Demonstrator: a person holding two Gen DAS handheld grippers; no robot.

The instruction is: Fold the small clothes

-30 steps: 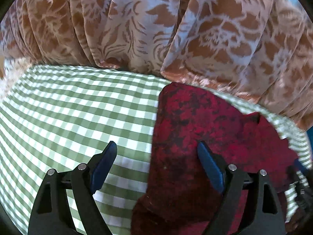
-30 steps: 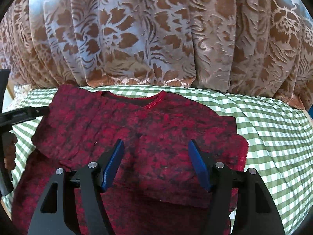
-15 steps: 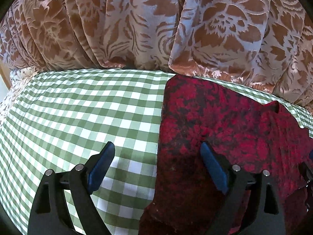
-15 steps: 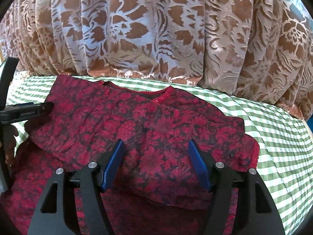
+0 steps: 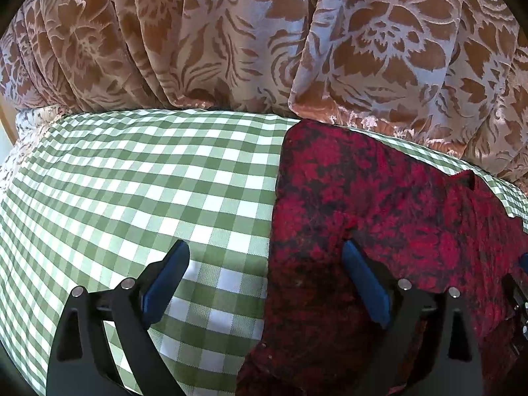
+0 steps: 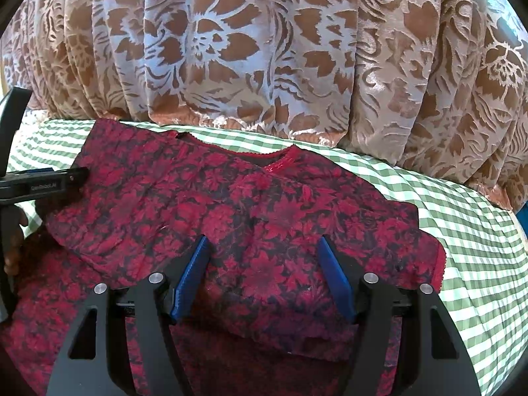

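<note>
The red floral top lies folded over at frame centre on the green gingham cloth; right gripper and left gripper hover released, likely lining up another fold

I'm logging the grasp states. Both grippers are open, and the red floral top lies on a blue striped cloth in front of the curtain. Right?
Not quite: the cloth under the red floral top is green-and-white checked, as the right wrist view shows. The left gripper and right gripper are open, and the curtain hangs behind.
</note>
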